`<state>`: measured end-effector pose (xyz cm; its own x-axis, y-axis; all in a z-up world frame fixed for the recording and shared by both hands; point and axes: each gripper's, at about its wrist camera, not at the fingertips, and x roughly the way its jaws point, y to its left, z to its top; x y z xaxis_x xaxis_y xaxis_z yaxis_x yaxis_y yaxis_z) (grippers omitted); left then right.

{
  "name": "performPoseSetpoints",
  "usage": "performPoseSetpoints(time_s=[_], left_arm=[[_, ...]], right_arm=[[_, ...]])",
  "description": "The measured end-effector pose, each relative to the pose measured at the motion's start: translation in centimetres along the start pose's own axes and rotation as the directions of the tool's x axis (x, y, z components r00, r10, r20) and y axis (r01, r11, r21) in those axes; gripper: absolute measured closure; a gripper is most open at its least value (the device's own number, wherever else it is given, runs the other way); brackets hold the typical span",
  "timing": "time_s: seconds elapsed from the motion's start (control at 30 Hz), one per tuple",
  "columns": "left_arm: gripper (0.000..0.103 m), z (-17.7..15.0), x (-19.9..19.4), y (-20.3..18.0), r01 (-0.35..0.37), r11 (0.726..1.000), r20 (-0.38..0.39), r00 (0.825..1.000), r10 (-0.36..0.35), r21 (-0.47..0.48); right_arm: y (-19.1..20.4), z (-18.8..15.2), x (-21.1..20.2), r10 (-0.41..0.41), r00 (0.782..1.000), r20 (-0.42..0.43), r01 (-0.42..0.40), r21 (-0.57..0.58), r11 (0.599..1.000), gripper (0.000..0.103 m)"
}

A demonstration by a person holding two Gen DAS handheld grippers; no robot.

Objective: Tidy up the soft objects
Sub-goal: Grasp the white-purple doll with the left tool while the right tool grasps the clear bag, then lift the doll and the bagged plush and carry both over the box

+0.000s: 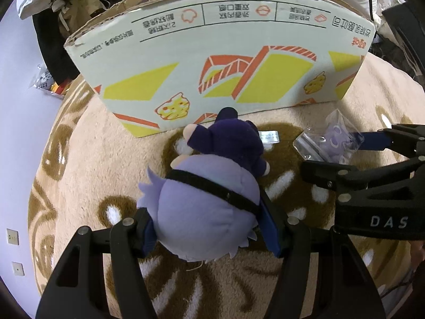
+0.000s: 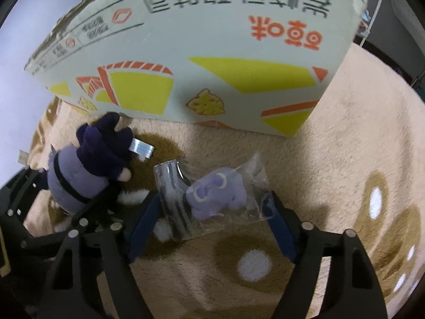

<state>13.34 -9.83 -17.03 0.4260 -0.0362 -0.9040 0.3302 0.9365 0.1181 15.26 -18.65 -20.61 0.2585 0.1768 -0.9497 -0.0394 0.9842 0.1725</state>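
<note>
Left wrist view: the left gripper [image 1: 211, 232] has its blue-padded fingers [image 1: 269, 232] pinching the lavender head of a soft plush doll with a dark purple body and a black band [image 1: 212, 199]. The doll lies on the beige fleece rug with brown and white pattern [image 1: 106, 159], its dark body pointing toward the pale printed cardboard box with yellow and orange graphics [image 1: 212, 61] and ending just short of the box's front wall. A white sewn-in label [image 1: 268, 136] lies on the rug beside the doll, near the box. At the right edge the right gripper [image 1: 345, 151] reaches in — a clear plastic bag holding a small lavender plush [image 1: 333, 141] sits between its fingers.

Right wrist view: the right gripper [image 2: 215, 212] has its fingers [image 2: 279, 226] spread on either side of the bagged plush [image 2: 215, 194]; whether the pads press on the bag cannot be told. The bag lies on the rug [image 2: 345, 159] in front of the box [image 2: 212, 53], well apart from its wall. The doll [image 2: 87, 164] is left of the bag, close to the box — the left gripper [image 2: 66, 202] grips its head.
</note>
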Motion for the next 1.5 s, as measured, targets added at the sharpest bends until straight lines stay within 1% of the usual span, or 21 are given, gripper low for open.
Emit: performPoseSetpoints(time_s=[0.1,0.2,0.3,0.47,0.57,0.7,0.77,0.87,0.93,1.07,1.17,1.23,1.27,1.3,1.4,1.47,1.5], left_arm=[[0.040,-0.3,-0.2,0.2,-0.022,1.000,0.007,1.000,0.022,-0.008],[0.040,-0.7,-0.7,0.8,-0.021,0.999,0.009,1.000,0.021,-0.028],[0.040,-0.8,-0.8,1.6,-0.015,0.998,0.012,1.000,0.015,-0.055],[0.040,-0.8,-0.9,2.6,-0.046,0.995,0.009,0.999,0.047,-0.088],[0.040,-0.8,-1.3,3.7,-0.054,0.991,0.015,0.998,0.057,-0.121],[0.040,-0.5,-2.4,4.5,-0.048,0.988,0.056,0.997,0.057,-0.150],[0.040,-0.7,-3.3,4.2,-0.046,0.987,0.081,0.995,0.059,-0.154],[0.040,-0.8,-4.9,4.1,-0.040,0.986,0.141,0.988,0.063,-0.161],[0.040,-0.8,-6.0,4.2,-0.036,0.985,0.184,0.981,0.066,-0.166],[0.040,-1.4,-8.4,4.1,-0.040,0.983,0.251,0.964,0.084,-0.177],[0.040,-1.7,-10.1,4.7,-0.032,0.981,0.294,0.952,0.088,-0.193],[0.040,-1.6,-11.0,5.0,-0.023,0.982,0.319,0.944,0.083,-0.186],[0.040,-1.7,-11.7,4.6,-0.026,0.984,0.338,0.937,0.086,-0.177],[0.040,-1.6,-12.4,4.3,-0.042,0.986,0.366,0.925,0.099,-0.160],[0.040,-1.1,-13.8,3.7,-0.068,0.990,0.419,0.901,0.113,-0.122],[0.040,-0.5,-14.6,3.4,-0.075,0.992,0.459,0.881,0.113,-0.099],[0.040,-0.4,-15.1,3.2,-0.082,0.992,0.484,0.867,0.118,-0.095]], right_arm=[[0.7,-0.2,-0.1,-0.023,1.000,0.012,0.023,-0.009,1.000,0.027],[0.6,-0.5,-0.4,-0.018,1.000,0.023,0.018,0.002,1.000,0.029],[0.7,-0.5,-0.6,-0.012,0.999,0.032,0.011,0.013,1.000,0.031],[0.1,-0.8,-1.3,0.002,0.999,0.047,-0.003,0.036,0.999,0.031],[-0.6,-1.1,-2.4,0.006,0.997,0.082,-0.010,0.049,0.999,0.031],[-1.0,-2.0,-4.0,0.017,0.992,0.125,-0.025,0.059,0.998,0.031],[-1.1,-2.4,-4.9,0.019,0.989,0.145,-0.029,0.064,0.998,0.031],[-1.2,-2.9,-6.3,0.020,0.982,0.186,-0.033,0.068,0.997,0.031],[-2.7,-3.4,-8.1,0.023,0.976,0.215,-0.038,0.064,0.997,0.031],[-3.4,-3.8,-10.3,0.037,0.961,0.274,-0.058,0.068,0.996,0.031],[-3.3,-4.4,-12.6,0.048,0.942,0.333,-0.073,0.062,0.995,0.031],[-3.5,-4.4,-13.8,0.055,0.929,0.366,-0.080,0.054,0.995,0.031],[-3.4,-4.5,-14.6,0.054,0.920,0.389,-0.080,0.052,0.995,0.031],[-3.4,-3.9,-14.8,0.053,0.913,0.404,-0.081,0.051,0.995,0.031],[-3.2,-3.3,-16.2,0.074,0.893,0.443,-0.107,0.051,0.993,0.031],[-3.1,-2.8,-16.7,0.076,0.881,0.468,-0.112,0.050,0.992,0.031],[-3.1,-2.7,-17.2,0.078,0.872,0.483,-0.114,0.046,0.992,0.031]])
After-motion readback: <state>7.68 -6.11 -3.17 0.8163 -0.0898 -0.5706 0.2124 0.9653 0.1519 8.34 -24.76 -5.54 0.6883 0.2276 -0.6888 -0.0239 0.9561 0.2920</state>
